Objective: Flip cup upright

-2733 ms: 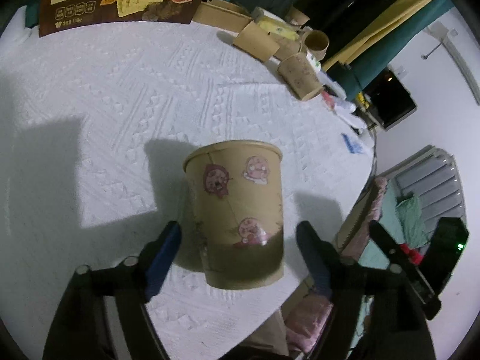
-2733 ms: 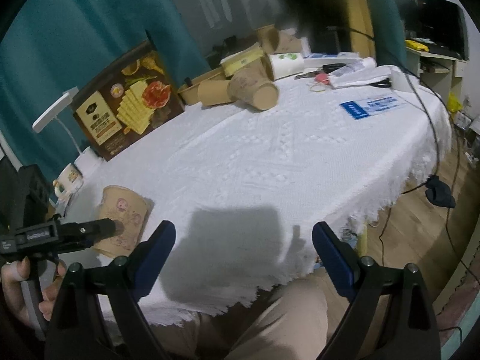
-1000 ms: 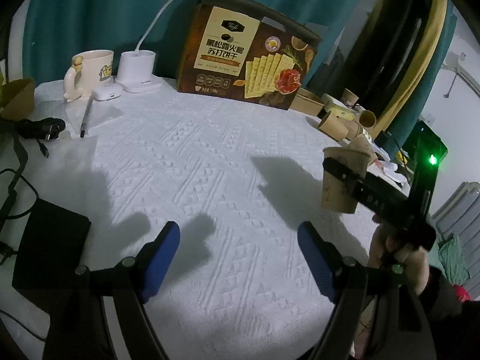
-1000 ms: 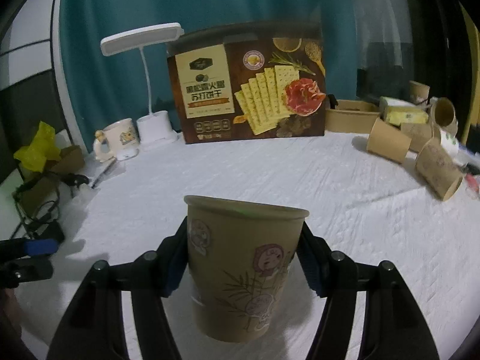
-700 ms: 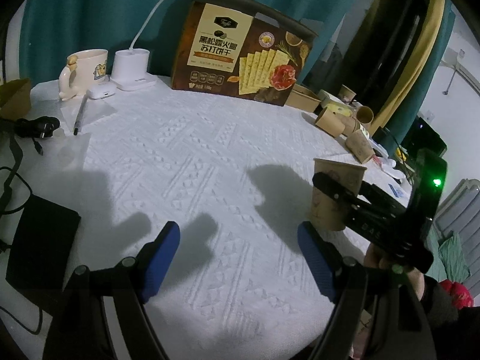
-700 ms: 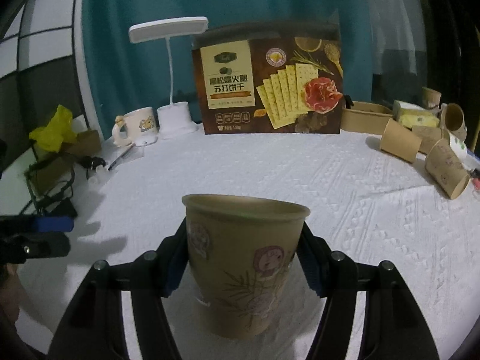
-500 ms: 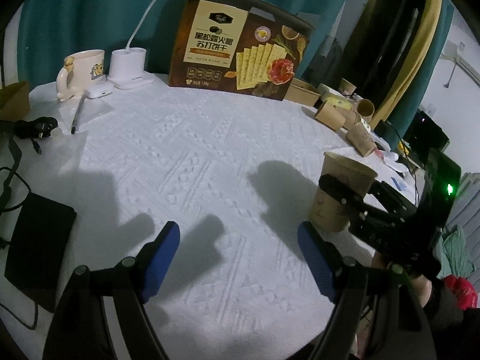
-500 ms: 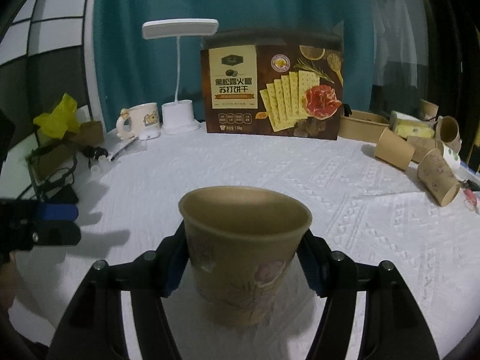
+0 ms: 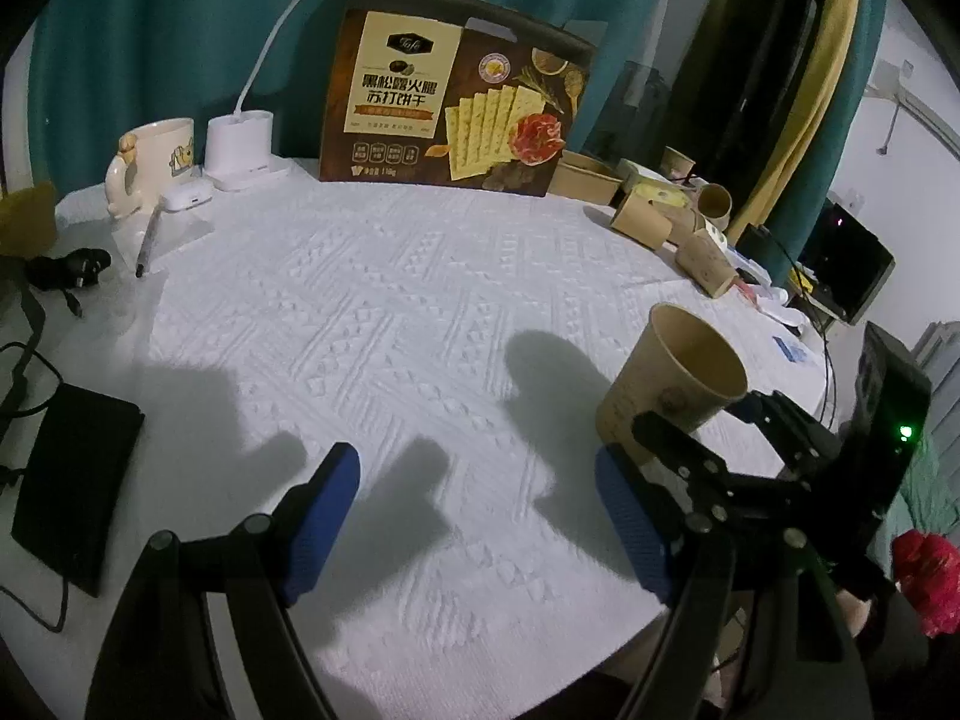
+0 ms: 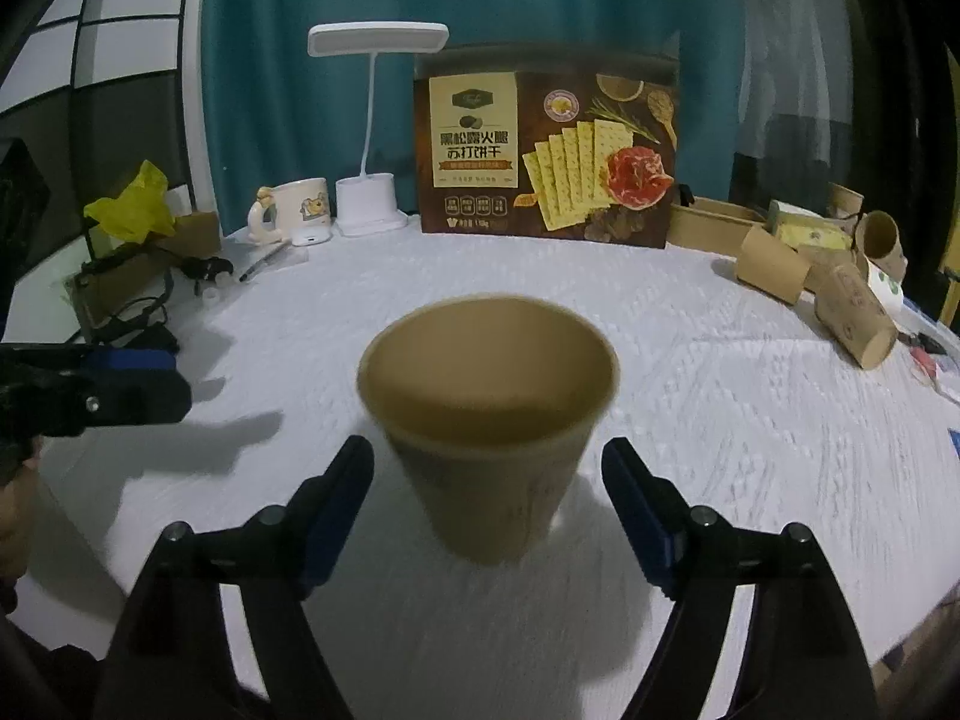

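The brown paper cup (image 10: pixel 489 420) stands upright, mouth up, on the white tablecloth (image 10: pixel 720 420). My right gripper (image 10: pixel 487 495) is open, its blue pads on either side of the cup's lower half with a gap on each side. In the left wrist view the cup (image 9: pixel 675 387) stands at the right with the right gripper (image 9: pixel 708 432) around it. My left gripper (image 9: pixel 474 510) is open and empty over the near part of the cloth, left of the cup.
A cracker box (image 10: pixel 546 147), a white lamp (image 10: pixel 375 120) and a mug (image 10: pixel 297 207) stand at the back. Several paper cups (image 10: pixel 855 312) lie at the back right. Cables and a black device (image 9: pixel 72 474) lie at the left edge.
The right gripper, which held the cup upright, has set it on the cloth and opened its jaws. The left gripper stayed open and empty.
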A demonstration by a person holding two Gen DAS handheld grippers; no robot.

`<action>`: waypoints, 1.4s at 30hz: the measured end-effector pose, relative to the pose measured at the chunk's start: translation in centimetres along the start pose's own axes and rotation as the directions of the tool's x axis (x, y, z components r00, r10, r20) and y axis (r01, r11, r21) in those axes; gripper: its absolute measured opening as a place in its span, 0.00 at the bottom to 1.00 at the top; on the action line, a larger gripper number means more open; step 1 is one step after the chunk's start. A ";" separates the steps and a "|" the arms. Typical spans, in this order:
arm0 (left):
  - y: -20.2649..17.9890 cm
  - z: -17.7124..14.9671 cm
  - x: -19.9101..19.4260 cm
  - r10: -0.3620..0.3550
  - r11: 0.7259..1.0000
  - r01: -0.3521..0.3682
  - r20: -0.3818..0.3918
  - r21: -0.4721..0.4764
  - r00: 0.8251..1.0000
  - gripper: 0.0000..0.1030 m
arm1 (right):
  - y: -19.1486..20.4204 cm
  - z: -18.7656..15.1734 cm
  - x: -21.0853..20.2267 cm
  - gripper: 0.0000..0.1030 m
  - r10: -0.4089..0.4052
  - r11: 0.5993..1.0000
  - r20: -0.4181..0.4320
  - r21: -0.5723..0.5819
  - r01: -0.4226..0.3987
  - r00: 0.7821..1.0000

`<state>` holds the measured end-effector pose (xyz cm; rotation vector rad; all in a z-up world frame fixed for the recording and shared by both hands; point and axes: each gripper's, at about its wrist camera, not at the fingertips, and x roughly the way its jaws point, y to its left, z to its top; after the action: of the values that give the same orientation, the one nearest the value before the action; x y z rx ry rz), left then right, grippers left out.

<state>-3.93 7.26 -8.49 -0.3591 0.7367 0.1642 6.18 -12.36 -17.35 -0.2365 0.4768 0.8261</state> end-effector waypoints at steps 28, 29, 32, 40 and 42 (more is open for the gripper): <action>-10.6 -2.4 -2.0 -0.019 0.954 -0.004 0.075 0.299 0.997 0.84 | -7.8 -4.9 -13.9 0.75 -0.238 0.942 -0.131 0.211 0.261 0.962; -10.9 -2.4 -2.2 -0.029 0.953 0.003 0.079 0.303 0.996 0.85 | -8.1 -4.8 -14.4 0.75 -0.244 0.938 -0.129 0.219 0.268 0.961; -11.7 -2.2 -2.9 -0.050 0.946 0.013 0.106 0.325 0.993 0.85 | -9.0 -4.5 -15.9 0.75 -0.269 0.926 -0.121 0.239 0.291 0.955; -13.2 0.1 -4.9 -0.053 0.930 -0.019 0.184 0.366 0.981 0.86 | -10.1 -2.5 -19.5 0.75 -0.325 0.910 -0.068 0.248 0.332 0.943; -13.5 1.0 -5.8 -0.061 0.928 -0.024 0.216 0.372 0.974 0.86 | -10.1 -1.8 -20.4 0.75 -0.337 0.910 -0.049 0.241 0.338 0.940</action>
<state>-3.91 -5.03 -0.32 0.0174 0.5248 0.0425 1.36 -32.92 -8.65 -0.0871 0.5214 0.4211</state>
